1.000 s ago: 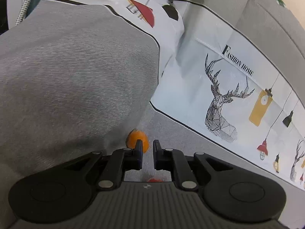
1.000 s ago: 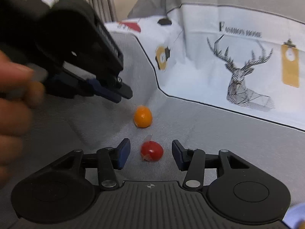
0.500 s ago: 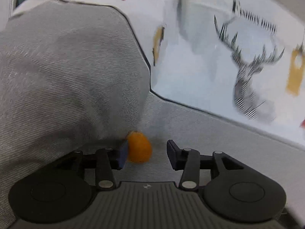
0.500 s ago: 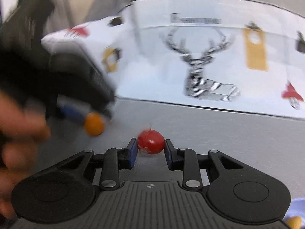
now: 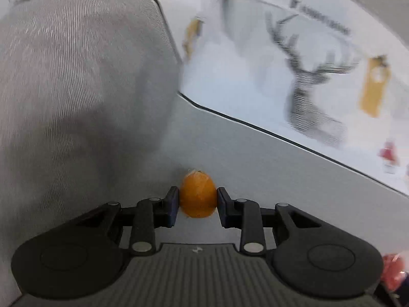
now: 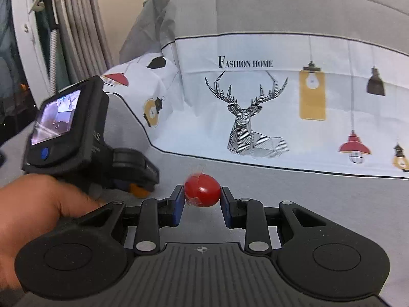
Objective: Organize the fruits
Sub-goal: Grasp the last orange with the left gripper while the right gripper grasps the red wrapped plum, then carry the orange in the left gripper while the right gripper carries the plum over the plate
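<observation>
My left gripper (image 5: pixel 197 203) is shut on a small orange fruit (image 5: pixel 198 195), held between both pads just above the grey sofa seat (image 5: pixel 255 168). My right gripper (image 6: pixel 202 199) is shut on a small red fruit (image 6: pixel 202 190) with a bit of clear tape on it. In the right wrist view the left gripper (image 6: pixel 138 188) shows at the left, held by a hand, with the orange fruit (image 6: pixel 139 190) peeking out between its fingers. The red fruit also shows blurred at the lower right edge of the left wrist view (image 5: pixel 393 273).
A grey cushion or armrest (image 5: pixel 76 89) rises at the left. The sofa back carries a white cover with a deer print (image 6: pixel 245 117) and lamp pictures. Curtains and a window frame (image 6: pixel 76 25) stand at the far left.
My left gripper opened, moved around the orange fruit and closed on it. My right gripper closed on the red fruit and lifted it slightly, and both views swung toward the sofa back.
</observation>
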Tool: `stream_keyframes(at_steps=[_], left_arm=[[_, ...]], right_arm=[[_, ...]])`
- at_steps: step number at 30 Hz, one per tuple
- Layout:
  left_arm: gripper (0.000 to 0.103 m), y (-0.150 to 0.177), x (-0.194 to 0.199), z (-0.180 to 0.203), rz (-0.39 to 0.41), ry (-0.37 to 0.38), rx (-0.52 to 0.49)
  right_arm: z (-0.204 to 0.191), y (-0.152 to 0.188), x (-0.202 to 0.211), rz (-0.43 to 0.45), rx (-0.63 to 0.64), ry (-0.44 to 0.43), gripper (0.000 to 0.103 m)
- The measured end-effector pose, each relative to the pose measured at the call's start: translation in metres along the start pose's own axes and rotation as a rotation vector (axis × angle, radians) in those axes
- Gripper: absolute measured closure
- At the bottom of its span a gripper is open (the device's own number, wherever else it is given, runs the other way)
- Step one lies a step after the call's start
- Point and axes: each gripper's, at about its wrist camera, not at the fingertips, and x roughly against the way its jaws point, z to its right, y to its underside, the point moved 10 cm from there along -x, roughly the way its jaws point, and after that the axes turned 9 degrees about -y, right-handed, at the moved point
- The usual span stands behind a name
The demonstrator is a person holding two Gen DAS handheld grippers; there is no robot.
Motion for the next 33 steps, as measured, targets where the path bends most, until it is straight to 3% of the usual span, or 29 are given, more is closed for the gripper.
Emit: stream_keyframes(at_steps=[5, 11, 15, 17, 21, 27, 33], left_arm=[[0.068, 0.033, 0.058, 0.009, -0.023, 0.153, 0.007], [0.068, 0.085, 0.142, 0.025, 0.074, 0.283, -0.077], [0.068, 0.144, 0.139, 0.032, 0.003, 0.257, -0.136], [0.068, 0.157, 0.141, 0.041, -0.01, 0.277, -0.162], [0.068, 0.152, 0.144, 0.05, 0.051, 0.272, -0.23], [0.068, 0.156, 0.135, 0.055, -0.037, 0.387, -0.153], [0.068, 0.158, 0.149, 0.067, 0.032, 0.391, -0.254]], right_arm=[[0.013, 0.005, 0.064, -0.013, 0.006, 0.011, 0.071], [0.048, 0.029, 0.137, 0.014, -0.053, 0.085, 0.071], [0.064, 0.062, 0.164, 0.018, -0.11, 0.12, 0.071], [0.062, 0.065, 0.176, 0.047, -0.082, 0.124, 0.071], [0.068, 0.075, 0.189, 0.051, -0.018, 0.174, 0.071], [0.085, 0.085, 0.201, 0.062, -0.067, 0.205, 0.071], [0.083, 0.089, 0.19, 0.035, -0.066, 0.191, 0.071]])
